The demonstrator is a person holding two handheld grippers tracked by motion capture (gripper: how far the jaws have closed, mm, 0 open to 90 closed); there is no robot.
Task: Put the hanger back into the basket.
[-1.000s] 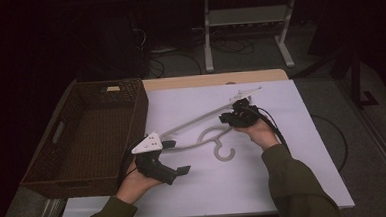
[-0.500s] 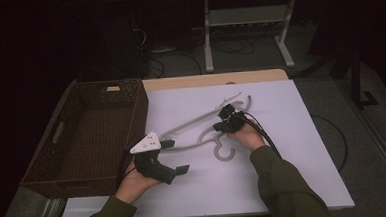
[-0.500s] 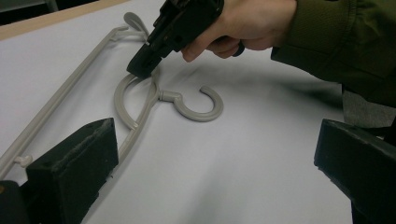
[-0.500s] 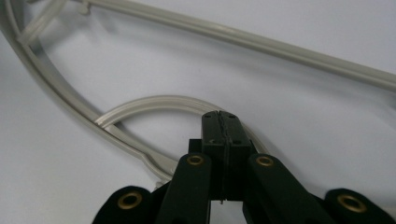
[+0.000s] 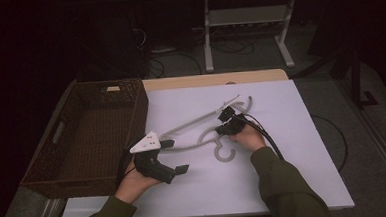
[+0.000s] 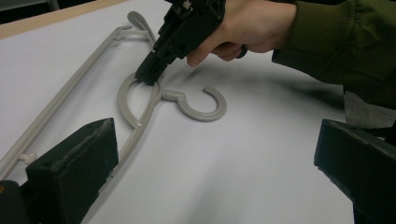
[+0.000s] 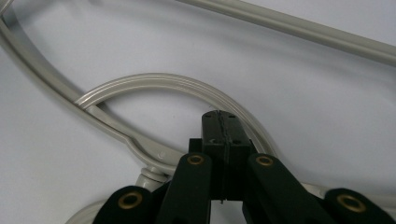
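Two grippers work over one pale grey plastic clothes hanger point(image 5: 202, 130) lying flat on the white sheet point(image 5: 305, 182) that covers the table. At the sheet's left edge stands a dark brown woven wicker basket point(image 5: 90, 139), and nothing shows inside it. Just right of the basket, near the sheet's front-left corner, the left gripper point(image 5: 176, 157) rests low in the person's hand with its jaws spread wide and nothing between them; it points at the hanger's near end. From there the hanger's long axis runs slantwise up toward the middle of the sheet's far edge, with its open hook point(image 6: 201, 102) curling toward the front edge. Farther right, the right gripper point(image 6: 144, 77) comes down steeply onto the curved loop beside the hook's neck. Its jaws look pressed together at the loop point(image 7: 187, 86); from the right gripper view I cannot tell whether the thin rib is truly pinched between the pads or the shut tips merely sit on it. By my reckoning the right hand is the nearer one to the neck, so any lift turns on that grip.
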